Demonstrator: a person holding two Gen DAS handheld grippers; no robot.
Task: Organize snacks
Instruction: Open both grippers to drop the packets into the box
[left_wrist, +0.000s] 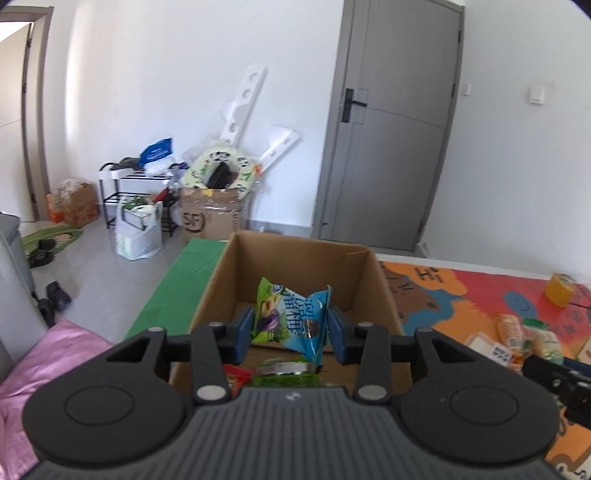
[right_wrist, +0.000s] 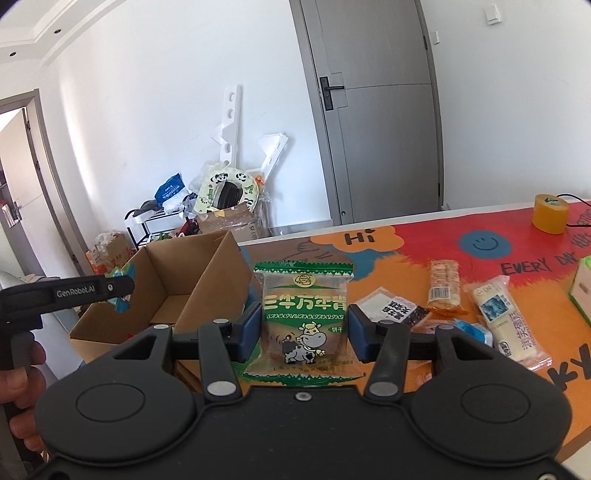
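The left gripper (left_wrist: 291, 329) jaws pinch a blue-green snack packet (left_wrist: 291, 317) upright above the cardboard box (left_wrist: 380, 291). The right gripper (right_wrist: 303, 329) jaws clamp an upright green biscuit packet (right_wrist: 304, 321), long axis vertical, frame centre.

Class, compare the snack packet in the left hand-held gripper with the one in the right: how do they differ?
The blue-green packet looks crumpled; the cow biscuit packet is flat and upright. The blue-green packet hangs over the open cardboard box; the cow biscuit packet is held over the table's edge beside the box. Shared: each is clamped between a hand-held gripper's blue pads, left and right.
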